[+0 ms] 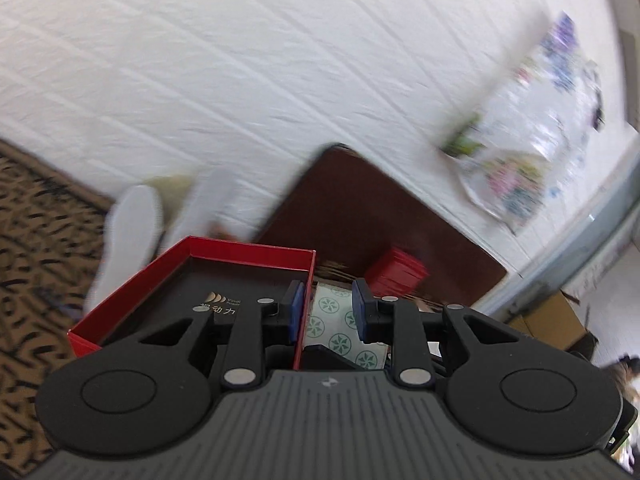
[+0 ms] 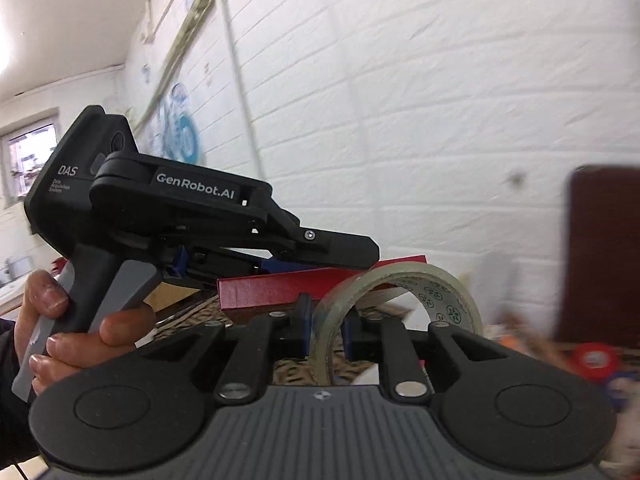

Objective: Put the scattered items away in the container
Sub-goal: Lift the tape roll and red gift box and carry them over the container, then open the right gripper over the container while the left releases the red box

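box (image 1: 192, 284): red, open, lower left of left view, raised off the table; left gripper (image 1: 329, 310) pinches its right wall, likely to tilt or slip from that thin hold
table (image 1: 360, 204): dark, centre, a red stack on it
tape (image 2: 400, 300): clear roll, centre of right view, clamped on edge in right gripper (image 2: 325, 330); may roll out, or knock the box just beside

Bright, even daylight — motion blur throughout, fisheye bending the edges.
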A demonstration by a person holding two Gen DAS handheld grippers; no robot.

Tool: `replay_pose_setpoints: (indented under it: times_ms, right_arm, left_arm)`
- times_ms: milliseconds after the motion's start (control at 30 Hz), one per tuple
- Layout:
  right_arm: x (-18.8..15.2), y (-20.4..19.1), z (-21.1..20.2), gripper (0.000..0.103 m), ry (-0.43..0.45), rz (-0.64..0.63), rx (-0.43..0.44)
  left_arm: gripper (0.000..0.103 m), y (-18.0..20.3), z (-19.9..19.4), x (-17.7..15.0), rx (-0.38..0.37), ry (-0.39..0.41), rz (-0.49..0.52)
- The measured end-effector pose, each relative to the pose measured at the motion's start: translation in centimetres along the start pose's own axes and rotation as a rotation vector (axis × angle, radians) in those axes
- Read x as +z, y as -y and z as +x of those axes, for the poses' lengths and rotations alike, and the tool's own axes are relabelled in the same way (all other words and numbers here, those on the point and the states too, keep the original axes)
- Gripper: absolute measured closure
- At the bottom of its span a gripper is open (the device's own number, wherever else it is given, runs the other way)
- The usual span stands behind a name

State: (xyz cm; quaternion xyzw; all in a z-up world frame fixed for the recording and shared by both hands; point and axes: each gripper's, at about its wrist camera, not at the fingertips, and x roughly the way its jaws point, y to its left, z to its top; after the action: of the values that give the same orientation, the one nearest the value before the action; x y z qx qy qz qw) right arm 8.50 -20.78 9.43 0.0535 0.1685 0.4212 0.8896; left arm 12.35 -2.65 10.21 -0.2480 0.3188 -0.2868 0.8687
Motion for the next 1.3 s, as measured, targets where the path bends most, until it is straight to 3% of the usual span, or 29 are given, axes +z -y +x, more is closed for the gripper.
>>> replay_pose_setpoints:
  times_ms: [267, 467, 733, 967, 1067, 1133, 1167, 1300]
  right_arm:
    - [-2.0, 6.3, -14.7, 0.088, 0.04, 0.046, -0.309]
    - [-5.5, 10.6, -21.6, 0.088, 0.018, 0.127, -0.513]
    - [-9.8, 15.3, -23.3, 0.086, -0.034, 0.246, -0.61]
    - [-11.6, 17.1, -21.3, 0.083, -0.099, 0.268, -0.628]
    - [-11.3, 17.0, -20.7, 0.074, -0.104, 0.245, -0.662]
    - [-10.8, 16.6, -20.6, 0.043, -0.11, 0.216, -0.685]
    - [-10.7, 15.9, -20.9, 0.038, -0.109, 0.196, -0.693]
    - [-9.8, 14.6, -21.5, 0.033, -0.101, 0.17, -0.713]
  left_arm:
    - [0.075, 13.0, 10.7, -5.6, -0.177, -0.142, 0.124]
    - [0.074, 19.5, 18.0, -11.4, -0.221, -0.251, 0.199]
    - [0.074, 21.2, 23.6, -15.5, -0.169, -0.351, 0.271]
    - [0.072, 19.2, 24.3, -16.3, -0.088, -0.369, 0.322]
    - [0.061, 18.8, 22.9, -16.3, -0.04, -0.353, 0.37]
    - [0.05, 18.6, 22.2, -16.2, 0.004, -0.331, 0.422]
    - [0.047, 18.6, 21.4, -16.2, 0.005, -0.32, 0.444]
    - [0.035, 18.2, 18.6, -15.9, 0.014, -0.258, 0.505]
